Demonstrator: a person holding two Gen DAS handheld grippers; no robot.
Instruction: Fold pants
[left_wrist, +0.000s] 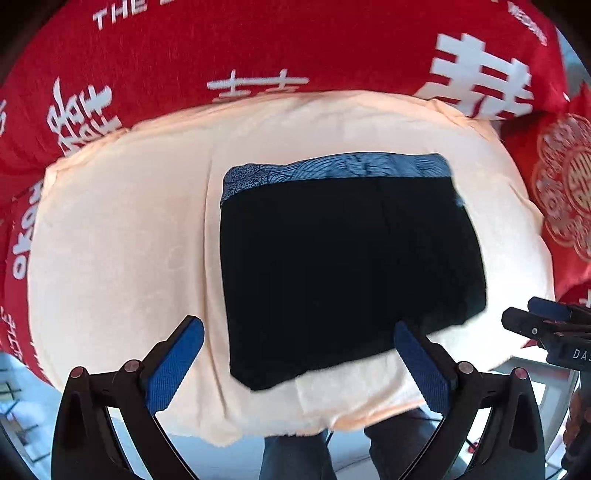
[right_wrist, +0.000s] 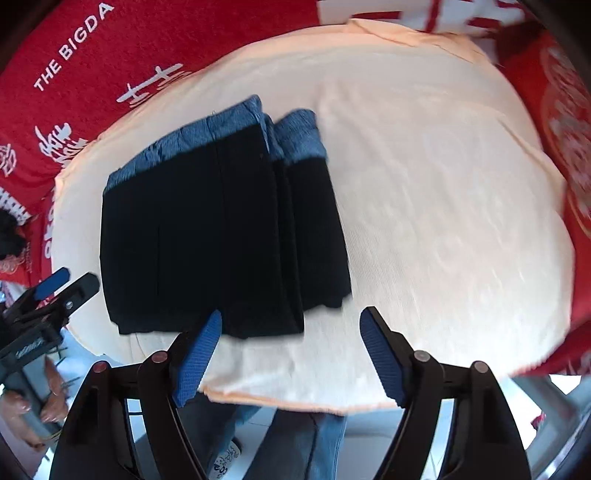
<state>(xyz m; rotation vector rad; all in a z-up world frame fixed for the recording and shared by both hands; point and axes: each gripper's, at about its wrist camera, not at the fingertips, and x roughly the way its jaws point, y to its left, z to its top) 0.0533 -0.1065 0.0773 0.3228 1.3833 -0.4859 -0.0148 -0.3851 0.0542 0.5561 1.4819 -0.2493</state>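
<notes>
While folded pants (left_wrist: 351, 266) lie on cloth (left_wrist: 122, 240), both tools (left_wrist: 299, 363) (right_wrist: 291, 354) wide, empty.

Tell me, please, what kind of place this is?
Probably a home, on a table or bed used for folding laundry. A red cloth printed with white Chinese characters covers it, a peach towel lies on top, and folded black pants rest on the towel.
</notes>
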